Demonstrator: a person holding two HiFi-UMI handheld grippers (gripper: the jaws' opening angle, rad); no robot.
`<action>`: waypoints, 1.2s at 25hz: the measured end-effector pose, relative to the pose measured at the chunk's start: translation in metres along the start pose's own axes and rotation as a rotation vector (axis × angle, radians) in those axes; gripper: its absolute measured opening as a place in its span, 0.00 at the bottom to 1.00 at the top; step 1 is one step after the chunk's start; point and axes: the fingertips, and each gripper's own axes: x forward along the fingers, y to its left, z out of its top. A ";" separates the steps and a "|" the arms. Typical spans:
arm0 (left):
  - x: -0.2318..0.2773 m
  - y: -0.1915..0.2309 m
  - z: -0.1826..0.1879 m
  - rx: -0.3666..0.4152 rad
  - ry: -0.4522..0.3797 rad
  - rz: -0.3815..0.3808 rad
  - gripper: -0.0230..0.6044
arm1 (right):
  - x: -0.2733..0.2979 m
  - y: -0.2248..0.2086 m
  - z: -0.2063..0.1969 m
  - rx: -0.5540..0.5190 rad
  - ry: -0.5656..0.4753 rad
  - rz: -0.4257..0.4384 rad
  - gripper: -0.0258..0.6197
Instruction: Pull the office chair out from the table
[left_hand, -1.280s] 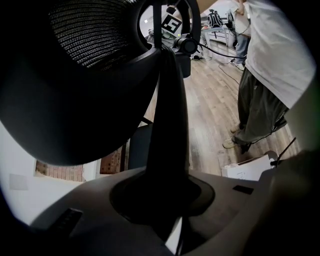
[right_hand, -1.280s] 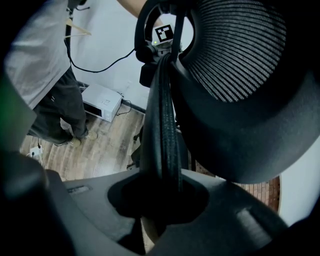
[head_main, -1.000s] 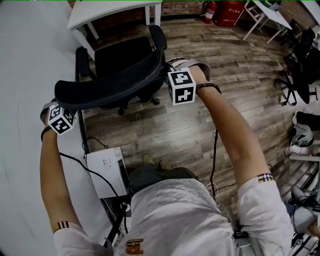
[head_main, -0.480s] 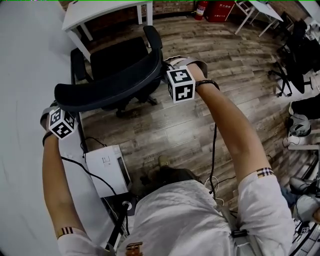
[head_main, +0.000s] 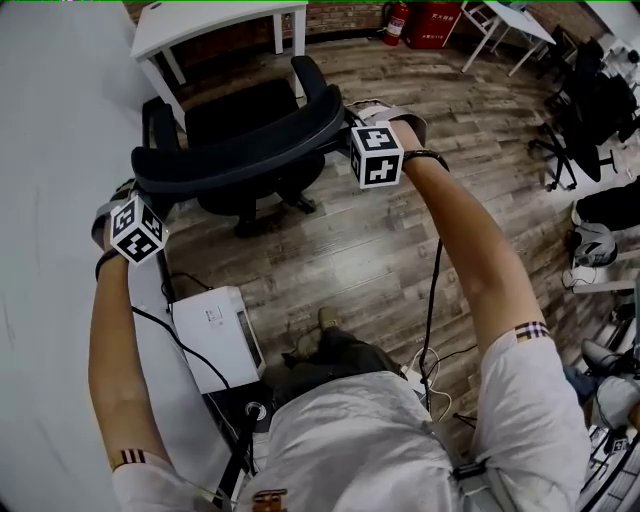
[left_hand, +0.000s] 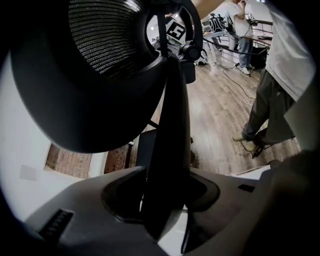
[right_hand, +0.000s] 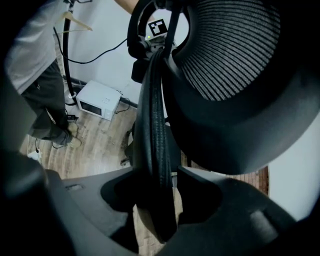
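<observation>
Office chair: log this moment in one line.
office chair: upright on floor | left gripper: jaws opening, backrest rim between | right gripper: jaws opening, backrest rim between

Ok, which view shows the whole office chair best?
The head view: it takes in the office chair whole, backrest, seat, both armrests and base, on the wood floor. Each gripper view shows only the backrest's edge between its opening jaws, plus mesh.

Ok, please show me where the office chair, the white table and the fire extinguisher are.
office chair (head_main: 240, 160), head view, top of the backrest.
white table (head_main: 210, 20), head view, bare tabletop.
fire extinguisher (head_main: 398, 25), head view, red body.
</observation>
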 end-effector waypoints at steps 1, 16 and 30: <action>-0.002 0.001 -0.001 0.000 0.000 0.005 0.33 | -0.001 -0.001 -0.002 0.005 0.010 -0.006 0.33; -0.067 0.002 0.015 -0.004 -0.062 0.024 0.42 | -0.078 -0.006 -0.007 0.130 0.004 -0.078 0.39; -0.183 -0.012 0.123 -0.561 -0.606 0.249 0.40 | -0.175 0.005 0.037 0.407 -0.383 -0.203 0.31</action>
